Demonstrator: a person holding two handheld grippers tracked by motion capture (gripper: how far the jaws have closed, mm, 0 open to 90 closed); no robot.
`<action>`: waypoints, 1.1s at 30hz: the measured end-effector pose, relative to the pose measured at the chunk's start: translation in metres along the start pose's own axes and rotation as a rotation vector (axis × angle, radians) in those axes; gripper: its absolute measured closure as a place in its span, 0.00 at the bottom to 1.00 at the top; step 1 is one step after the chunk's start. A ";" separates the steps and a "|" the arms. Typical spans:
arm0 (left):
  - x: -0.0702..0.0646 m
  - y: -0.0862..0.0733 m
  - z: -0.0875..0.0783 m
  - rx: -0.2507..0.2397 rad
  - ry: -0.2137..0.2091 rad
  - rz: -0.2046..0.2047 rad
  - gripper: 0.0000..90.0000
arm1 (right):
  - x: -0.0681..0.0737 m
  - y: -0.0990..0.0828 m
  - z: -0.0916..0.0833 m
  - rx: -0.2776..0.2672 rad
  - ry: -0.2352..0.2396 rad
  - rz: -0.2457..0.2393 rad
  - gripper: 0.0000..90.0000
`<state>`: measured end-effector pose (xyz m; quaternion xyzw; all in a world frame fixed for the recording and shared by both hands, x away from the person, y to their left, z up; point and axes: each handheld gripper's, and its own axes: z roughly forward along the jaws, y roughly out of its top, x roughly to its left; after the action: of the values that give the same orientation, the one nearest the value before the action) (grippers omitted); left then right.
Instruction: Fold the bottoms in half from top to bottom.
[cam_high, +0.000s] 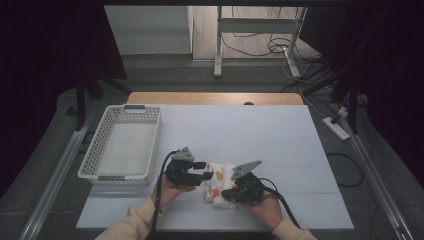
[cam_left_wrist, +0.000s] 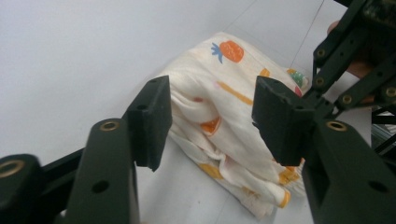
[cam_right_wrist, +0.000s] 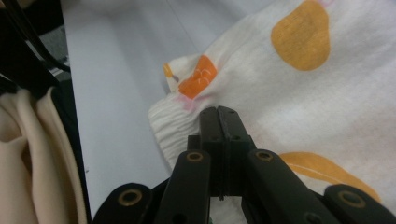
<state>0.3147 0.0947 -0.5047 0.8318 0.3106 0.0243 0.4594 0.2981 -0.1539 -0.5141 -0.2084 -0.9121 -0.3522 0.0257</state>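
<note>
Cream muslin cloth printed with orange fruit shapes (cam_high: 218, 183), folded into a thick wad, lies on the near middle of the white table sheet (cam_high: 280, 145), between both tools. Right gripper (cam_high: 231, 193): jaws shut together at the cloth's right edge, seemingly to pinch or pin the wad; whether fabric is caught cannot be told. Left gripper (cam_high: 206, 170): jaws half open, the cloth's far left corner just beyond its pads (cam_left_wrist: 152, 112), likely ready to grasp. White perforated plastic basket (cam_high: 100, 142) stands well left, probably the destination.
</note>
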 end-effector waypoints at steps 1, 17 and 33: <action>0.000 0.001 0.001 -0.002 -0.001 0.002 0.56 | 0.001 0.000 0.001 0.006 -0.011 -0.010 0.99; 0.007 0.015 0.037 0.089 0.042 0.022 0.98 | 0.004 -0.005 -0.020 -0.081 -0.019 -0.015 0.99; 0.018 0.002 0.050 0.124 0.042 -0.008 0.98 | 0.005 -0.017 -0.011 -0.021 -0.010 0.002 0.99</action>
<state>0.3461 0.0659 -0.5368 0.8567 0.3245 0.0205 0.4005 0.2852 -0.1707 -0.5157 -0.2115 -0.9081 -0.3609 0.0191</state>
